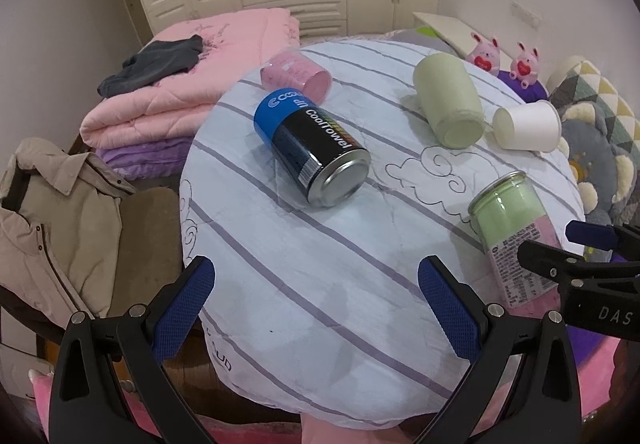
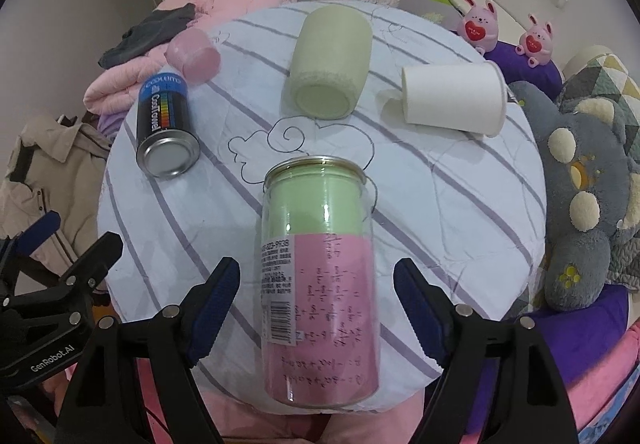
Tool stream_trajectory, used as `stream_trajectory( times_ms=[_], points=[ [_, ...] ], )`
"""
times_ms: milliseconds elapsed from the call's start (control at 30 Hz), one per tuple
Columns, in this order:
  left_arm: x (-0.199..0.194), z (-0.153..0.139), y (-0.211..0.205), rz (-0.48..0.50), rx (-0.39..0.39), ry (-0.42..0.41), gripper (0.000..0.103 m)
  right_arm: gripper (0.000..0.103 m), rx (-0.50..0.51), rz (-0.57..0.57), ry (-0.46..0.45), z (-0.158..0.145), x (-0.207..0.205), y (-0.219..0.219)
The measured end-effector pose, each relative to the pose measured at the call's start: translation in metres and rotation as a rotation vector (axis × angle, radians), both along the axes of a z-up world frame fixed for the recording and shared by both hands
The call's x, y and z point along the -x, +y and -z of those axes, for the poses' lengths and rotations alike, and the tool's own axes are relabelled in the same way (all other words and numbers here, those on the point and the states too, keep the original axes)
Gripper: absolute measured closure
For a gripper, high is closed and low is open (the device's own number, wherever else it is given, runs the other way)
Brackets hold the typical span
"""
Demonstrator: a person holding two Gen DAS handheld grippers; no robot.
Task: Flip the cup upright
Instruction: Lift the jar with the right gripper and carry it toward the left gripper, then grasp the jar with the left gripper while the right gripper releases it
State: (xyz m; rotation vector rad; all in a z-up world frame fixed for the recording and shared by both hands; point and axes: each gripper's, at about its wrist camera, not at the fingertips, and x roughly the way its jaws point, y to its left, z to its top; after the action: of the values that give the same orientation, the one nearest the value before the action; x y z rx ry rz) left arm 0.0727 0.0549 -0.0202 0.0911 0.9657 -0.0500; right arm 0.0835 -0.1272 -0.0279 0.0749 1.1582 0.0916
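Note:
A clear can-shaped cup with green and pink filling (image 2: pixel 320 276) lies on its side on the striped round cushion (image 2: pixel 460 183). My right gripper (image 2: pixel 316 308) is open, its blue fingers either side of the cup without touching it. The same cup shows at the right of the left wrist view (image 1: pixel 512 236). My left gripper (image 1: pixel 316 308) is open and empty over the cushion's near edge. Also lying on their sides are a white paper cup (image 2: pixel 452 99), a pale green cup (image 2: pixel 328 63), a pink cup (image 2: pixel 192 55) and a black-and-blue CoolTowel can (image 2: pixel 164 123).
Folded pink blankets (image 1: pixel 160 91) with a grey garment lie behind the cushion at left. A beige jacket (image 1: pixel 52 228) sits at left. A grey plush toy (image 2: pixel 584 195) and two pink bunny figures (image 2: pixel 504 27) are at right. White wardrobes stand behind.

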Motion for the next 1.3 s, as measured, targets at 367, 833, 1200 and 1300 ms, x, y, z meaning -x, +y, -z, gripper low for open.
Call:
stream_trajectory(
  times_ms=[367,833,1200,1300],
  points=[
    [0.006,0.0,-0.034,0.038,0.019,0.035,0.0,0.022,-0.009,0.045,-0.017,-0.004,0.002,-0.037],
    [-0.002,-0.003,-0.097,0.052,0.06,0.108,0.0,0.022,0.006,0.07,-0.014,0.002,-0.012,-0.093],
    [-0.032,0.013,-0.144,-0.014,0.06,0.229,0.0,0.022,-0.035,0.063,0.027,0.019,-0.03,-0.128],
    [-0.038,0.018,-0.148,-0.049,0.047,0.256,0.0,0.022,-0.042,0.055,0.041,0.024,-0.035,-0.134]
  ],
)
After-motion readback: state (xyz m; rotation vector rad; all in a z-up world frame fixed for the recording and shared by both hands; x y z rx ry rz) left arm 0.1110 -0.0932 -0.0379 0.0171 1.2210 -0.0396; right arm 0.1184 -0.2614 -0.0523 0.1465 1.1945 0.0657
